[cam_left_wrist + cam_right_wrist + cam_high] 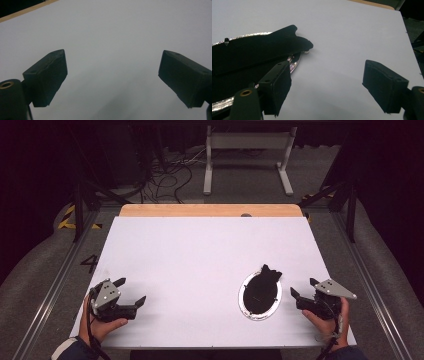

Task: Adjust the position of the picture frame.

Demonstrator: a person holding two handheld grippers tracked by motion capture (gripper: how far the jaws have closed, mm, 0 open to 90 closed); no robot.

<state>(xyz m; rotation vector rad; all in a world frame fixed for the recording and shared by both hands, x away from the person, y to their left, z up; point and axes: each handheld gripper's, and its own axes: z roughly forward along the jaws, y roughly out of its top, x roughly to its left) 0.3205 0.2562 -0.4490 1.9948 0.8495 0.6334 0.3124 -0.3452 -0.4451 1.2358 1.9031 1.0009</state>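
Table [200, 255], white-topped, with a strip of bare wood [210, 210] along its far edge at twelve o'clock in the high view. Item one: silver-rimmed oval plate [243, 292], lying flat on the white surface at about four o'clock from the table's middle, toward the near right corner. Item two: black cloth-like piece [262, 287], lying in the plate and covering most of its inside; its far end pokes out over the plate's rim at one o'clock and rests on the table. What the black piece is cannot be told. In the right gripper view the same plate [295, 63] shows at nine o'clock, a sliver of shiny rim under the black piece [259, 53], whose notched tip points toward three o'clock. Item three: right gripper [302, 289], held in a hand [327, 322] at the near right edge, at three o'clock from the plate and just beside it, not touching; jaws spread wide with bare table between them, one jaw close to the plate's rim in its own view [325, 86]. Item four: left gripper [131, 291], held in a hand [102, 325] at the near left corner, at nine o'clock from the plate and well apart from it; jaws likewise spread wide over bare white table in its own view [112, 75], gripping nothing. Each gripper carries a grey three-cornered plate on top.
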